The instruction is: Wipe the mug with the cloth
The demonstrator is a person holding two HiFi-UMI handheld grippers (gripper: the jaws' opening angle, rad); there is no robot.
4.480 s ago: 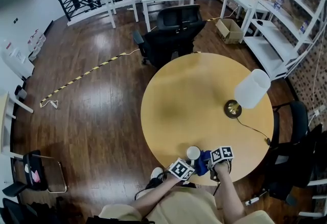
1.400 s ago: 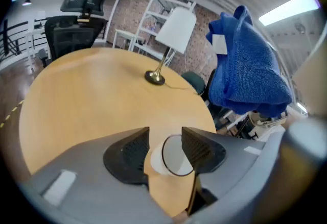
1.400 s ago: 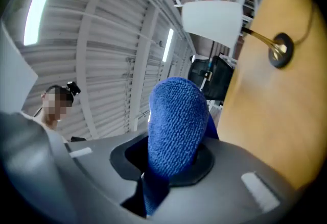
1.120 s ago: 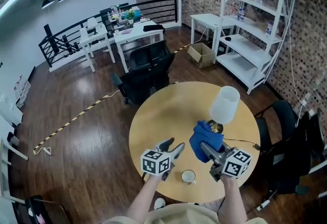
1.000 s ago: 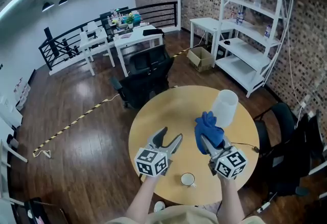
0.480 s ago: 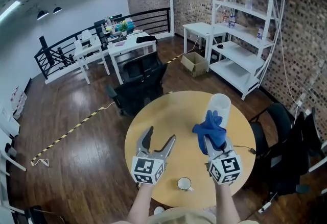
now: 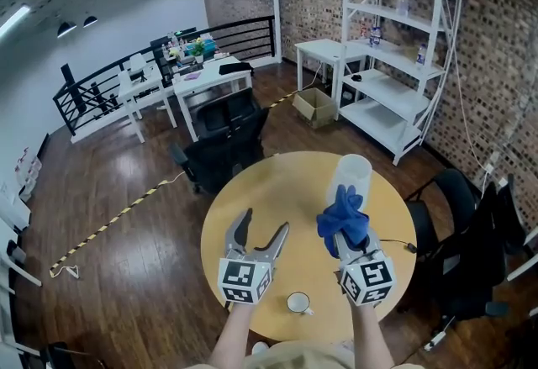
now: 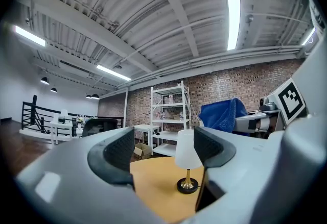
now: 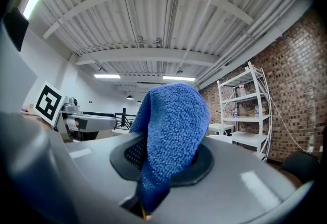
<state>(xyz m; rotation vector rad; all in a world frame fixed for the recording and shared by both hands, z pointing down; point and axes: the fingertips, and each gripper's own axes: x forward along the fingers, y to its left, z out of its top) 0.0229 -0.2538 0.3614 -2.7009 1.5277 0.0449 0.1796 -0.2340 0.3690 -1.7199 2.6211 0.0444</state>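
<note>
A white mug (image 7: 297, 303) stands on the round wooden table (image 7: 252, 199) near its front edge, between my two hands. My left gripper (image 7: 262, 229) is raised above the table, left of the mug, jaws wide open with nothing between them (image 8: 162, 152). My right gripper (image 7: 343, 234) is raised to the right of the mug and shut on a blue cloth (image 7: 343, 212), which sticks up out of its jaws. In the right gripper view the blue cloth (image 9: 171, 131) bulges between the pads. Neither gripper touches the mug.
A table lamp with a white shade (image 7: 353, 170) stands at the table's far right, its gold base (image 8: 187, 185) showing between the left jaws. Black office chairs (image 7: 220, 153) stand behind the table. White shelving (image 7: 391, 65) lines the brick wall. Another black chair (image 7: 441, 208) is at the right.
Both grippers have lifted off the table and tilted upward as the head view rose. The left jaws have spread wider. The cloth stays in the right gripper and the mug stays put.
</note>
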